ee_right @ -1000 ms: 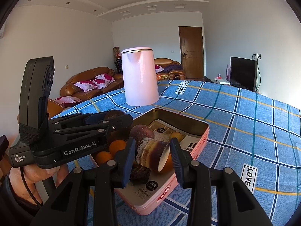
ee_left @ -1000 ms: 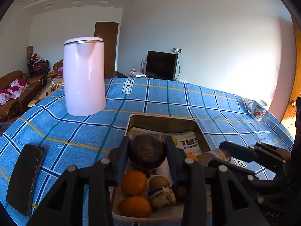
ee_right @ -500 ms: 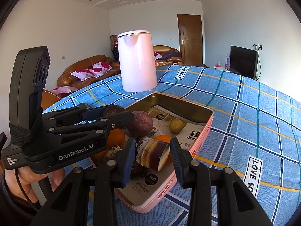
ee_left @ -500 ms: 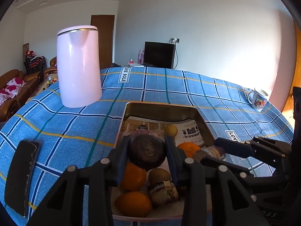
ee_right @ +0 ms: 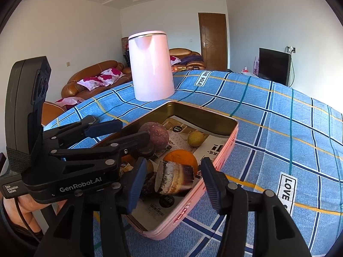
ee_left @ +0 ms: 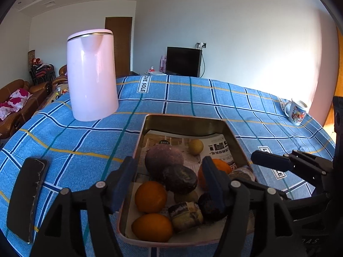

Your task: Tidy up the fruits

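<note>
While both sets of jaws have just been opening, the left gripper [ee_left: 167,180] stands wide w/ a dark round fruit [ee_left: 181,178] between its pads, untouched, resting on other fruit in the pink tin [ee_left: 141,141] at lower centre of the left wrist view. Right gripper [ee_right: 171,181] is also wide; the brown cut fruit piece [ee_right: 174,181] lies loose between its pads, inside the tin. Oranges [ee_left: 151,197], a purple fruit [ee_left: 164,159] & a small yellow fruit [ee_left: 195,147] share the tin. Pink kettle [ee_left: 92,75] stands upper left on the blue checked table [ee_left: 64,139]; mug [ee_left: 295,112] at the right edge.
</note>
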{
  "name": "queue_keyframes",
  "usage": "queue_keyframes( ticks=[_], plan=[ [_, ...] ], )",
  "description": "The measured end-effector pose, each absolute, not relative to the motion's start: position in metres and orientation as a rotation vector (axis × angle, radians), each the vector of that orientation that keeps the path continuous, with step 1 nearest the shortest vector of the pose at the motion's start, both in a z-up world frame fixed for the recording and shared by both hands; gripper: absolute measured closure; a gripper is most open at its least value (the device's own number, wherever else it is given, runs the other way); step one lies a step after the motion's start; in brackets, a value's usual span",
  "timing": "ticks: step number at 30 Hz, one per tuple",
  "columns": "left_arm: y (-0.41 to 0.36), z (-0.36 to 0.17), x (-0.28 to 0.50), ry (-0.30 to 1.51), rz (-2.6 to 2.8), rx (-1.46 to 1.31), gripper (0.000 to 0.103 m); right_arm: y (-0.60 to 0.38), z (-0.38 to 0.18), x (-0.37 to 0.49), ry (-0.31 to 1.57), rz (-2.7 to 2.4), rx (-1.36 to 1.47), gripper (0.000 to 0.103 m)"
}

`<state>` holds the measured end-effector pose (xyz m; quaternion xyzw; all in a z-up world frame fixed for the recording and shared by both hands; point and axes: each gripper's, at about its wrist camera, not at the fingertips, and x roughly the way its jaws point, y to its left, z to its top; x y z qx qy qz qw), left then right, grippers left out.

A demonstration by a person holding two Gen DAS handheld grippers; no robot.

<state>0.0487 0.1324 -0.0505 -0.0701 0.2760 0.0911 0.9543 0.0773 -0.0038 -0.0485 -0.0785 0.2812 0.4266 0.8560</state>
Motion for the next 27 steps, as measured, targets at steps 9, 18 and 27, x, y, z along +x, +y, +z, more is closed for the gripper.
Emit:
queue_keyframes(
  ticks=[9,18,27],
  plan=[
    [0.128,-0.042,0.038,0.527,0.188,-0.133,0.018,-0.02,-0.043,0.074,0.533,0.865,-0.104,0.033],
    [0.123,-0.03,0.027,0.483,0.195,-0.118,0.01,-0.037,-0.034,0.067,0.485,0.842,-0.076,0.032],
    [0.122,-0.028,0.025,0.476,0.197,-0.118,0.009,-0.053,-0.026,0.064,0.444,0.795,-0.066,0.028]
  ],
)
